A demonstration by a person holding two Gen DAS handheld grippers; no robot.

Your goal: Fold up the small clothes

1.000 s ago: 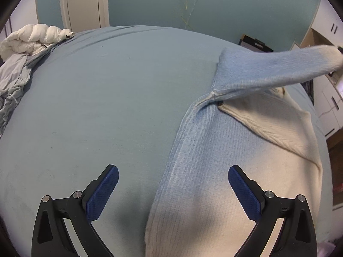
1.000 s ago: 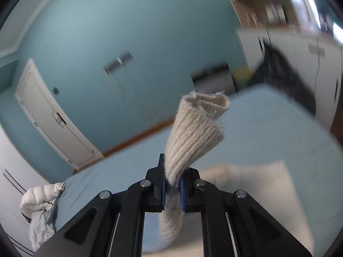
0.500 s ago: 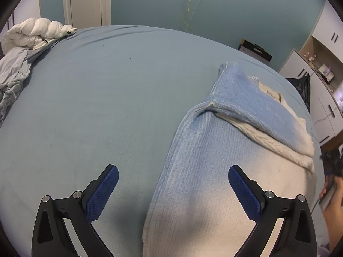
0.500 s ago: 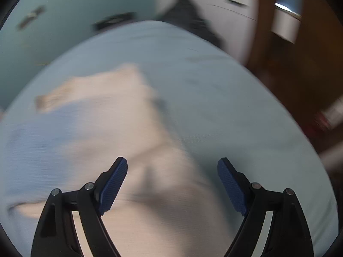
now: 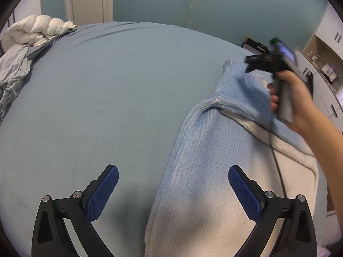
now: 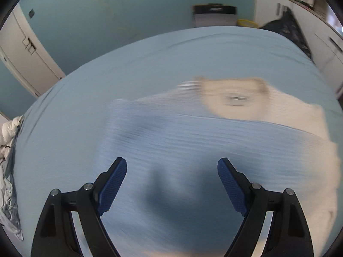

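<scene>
A blue-to-cream knit sweater [image 5: 214,160] lies flat on the blue bed, one sleeve [image 5: 246,98] folded across its chest. My left gripper [image 5: 171,190] is open and empty, hovering over the sweater's left hem edge. My right gripper [image 6: 171,182] is open and empty above the folded blue sleeve [image 6: 193,132]; this view is motion-blurred. The sweater's cream collar [image 6: 233,96] shows beyond it. The right gripper [image 5: 253,63] also shows in the left wrist view, held in a hand over the sweater's shoulder.
The blue bed sheet [image 5: 96,96] spreads to the left. A white duvet and grey cloth [image 5: 25,42] are bunched at the far left corner. White cabinets [image 6: 310,32] and a black bag [image 6: 285,25] stand past the bed's right side.
My right gripper let go of the cream sleeve cuff, opened, and swung back over the sweater's shoulder. The sleeve now lies folded across the chest. My left gripper has barely moved.
</scene>
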